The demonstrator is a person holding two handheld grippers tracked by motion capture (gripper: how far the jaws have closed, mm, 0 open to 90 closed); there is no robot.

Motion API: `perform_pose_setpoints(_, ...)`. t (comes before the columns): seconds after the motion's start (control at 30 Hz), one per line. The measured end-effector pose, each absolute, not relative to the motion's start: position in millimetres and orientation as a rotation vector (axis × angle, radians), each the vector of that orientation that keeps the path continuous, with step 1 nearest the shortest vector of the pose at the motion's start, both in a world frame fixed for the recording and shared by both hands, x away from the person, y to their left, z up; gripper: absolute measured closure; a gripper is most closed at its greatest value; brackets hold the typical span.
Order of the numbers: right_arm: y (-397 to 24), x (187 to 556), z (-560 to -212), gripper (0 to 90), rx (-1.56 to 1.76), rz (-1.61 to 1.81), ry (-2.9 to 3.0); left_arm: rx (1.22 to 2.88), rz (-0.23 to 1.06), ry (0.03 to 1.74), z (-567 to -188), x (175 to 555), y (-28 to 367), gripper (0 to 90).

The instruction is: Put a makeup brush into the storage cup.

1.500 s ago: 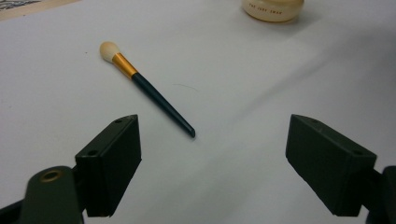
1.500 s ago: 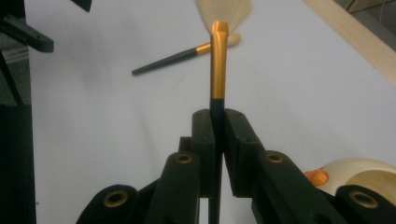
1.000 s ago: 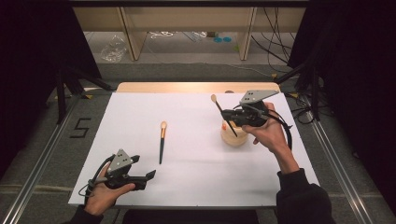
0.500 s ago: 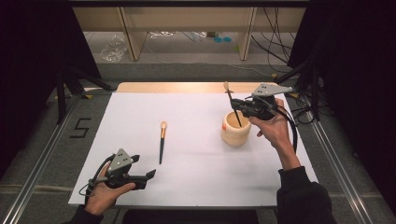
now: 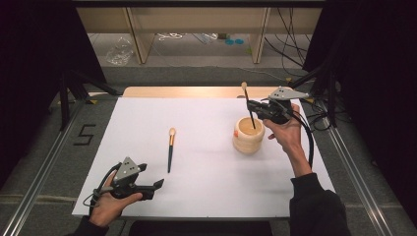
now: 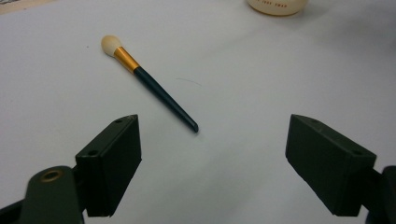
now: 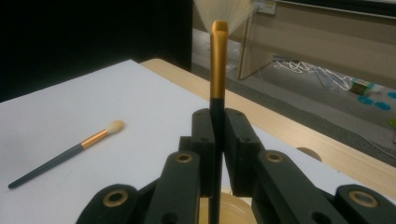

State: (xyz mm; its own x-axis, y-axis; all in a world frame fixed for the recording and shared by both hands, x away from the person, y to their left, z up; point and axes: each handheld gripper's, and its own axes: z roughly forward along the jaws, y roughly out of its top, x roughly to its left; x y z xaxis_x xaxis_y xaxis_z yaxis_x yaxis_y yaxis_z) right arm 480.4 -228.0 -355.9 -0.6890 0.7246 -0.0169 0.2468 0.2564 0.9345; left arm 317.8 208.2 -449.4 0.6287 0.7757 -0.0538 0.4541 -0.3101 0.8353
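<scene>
My right gripper [image 5: 253, 106] is shut on the dark handle of a makeup brush [image 5: 248, 104], which stands nearly upright with its bristles up and its lower end inside a round wooden cup [image 5: 249, 134]. In the right gripper view the jaws clamp the brush [image 7: 217, 70] below its gold ferrule, above the cup's rim [image 7: 238, 205]. A second brush [image 5: 170, 149] with a dark handle, gold ferrule and pale tip lies flat on the white sheet [image 5: 206, 191], left of the cup. My left gripper [image 5: 158, 185] rests open near the front left edge, with that brush [image 6: 149, 83] lying ahead of its jaws.
The white sheet covers a wooden table whose bare far edge [image 5: 196, 91] shows behind it. Metal rails [image 5: 44, 172] run along both sides. Shelving legs and cables [image 5: 290, 44] lie on the floor beyond. The cup's base [image 6: 278, 5] shows at the top of the left gripper view.
My right hand has carried the held brush to the right and downward, from beside the cup to over it, so the handle's end now dips into the cup. The left gripper has stayed put.
</scene>
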Motion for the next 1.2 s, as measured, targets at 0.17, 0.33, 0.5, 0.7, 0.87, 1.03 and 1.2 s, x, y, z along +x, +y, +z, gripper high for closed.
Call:
perform_pose_setpoints(0.17,-229.1,483.0,-362.5,83.5,0.891,1.426,2.063,1.958,0.454,0.974,-449.2,317.3,208.3,18.0)
perform_pose_setpoints(0.33,-230.3,487.2,-372.8,83.5,0.913,1.435,2.061,1.956,0.451,0.975,-450.1,317.0,208.3,18.0)
perform_pose_setpoints(0.5,-231.0,489.3,-382.6,83.5,0.934,1.429,2.076,1.956,0.451,0.977,-450.3,316.9,208.4,18.0)
perform_pose_setpoints(0.7,-231.5,489.4,-391.0,83.5,0.964,1.425,2.090,1.959,0.452,0.975,-449.9,316.7,208.8,18.0)
perform_pose_setpoints(0.87,-227.0,489.2,-396.6,83.4,0.940,1.432,2.089,1.961,0.454,0.974,-449.8,316.7,208.8,18.0)
perform_pose_setpoints(1.03,-227.5,488.4,-403.4,83.4,0.962,1.415,2.102,1.970,0.465,0.958,-449.1,317.6,209.9,18.0)
perform_pose_setpoints(1.2,-228.5,487.7,-407.0,83.4,0.963,1.404,2.116,1.960,0.454,0.968,-449.4,317.5,208.8,18.0)
